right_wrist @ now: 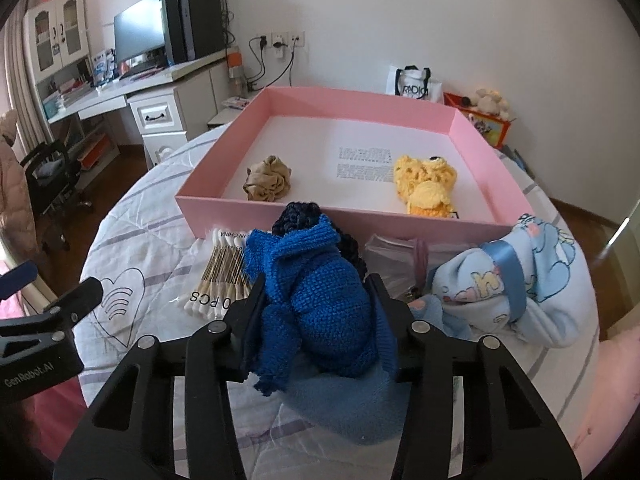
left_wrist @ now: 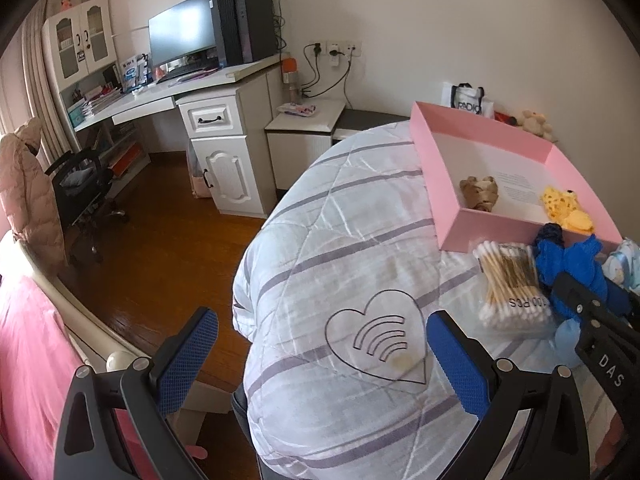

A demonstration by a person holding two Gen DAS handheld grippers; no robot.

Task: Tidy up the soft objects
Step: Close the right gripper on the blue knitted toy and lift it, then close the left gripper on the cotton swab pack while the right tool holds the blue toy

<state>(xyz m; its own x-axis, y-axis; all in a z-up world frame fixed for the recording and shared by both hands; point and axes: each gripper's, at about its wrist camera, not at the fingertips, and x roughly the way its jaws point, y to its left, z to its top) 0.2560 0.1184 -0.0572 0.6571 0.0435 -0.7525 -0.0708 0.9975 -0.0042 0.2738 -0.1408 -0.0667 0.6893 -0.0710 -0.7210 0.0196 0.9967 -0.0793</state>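
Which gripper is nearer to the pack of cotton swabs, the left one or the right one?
Right. The right gripper, shut on the blue knitted toy, is right beside the pack of cotton swabs. The left gripper is open, farther back over the quilt.

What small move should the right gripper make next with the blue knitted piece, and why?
Probably carry it forward over the near wall of the pink box and release. The right gripper is shut on the blue knitted piece, the tan item and yellow crochet toy already lie inside, and the left gripper is open and idle.
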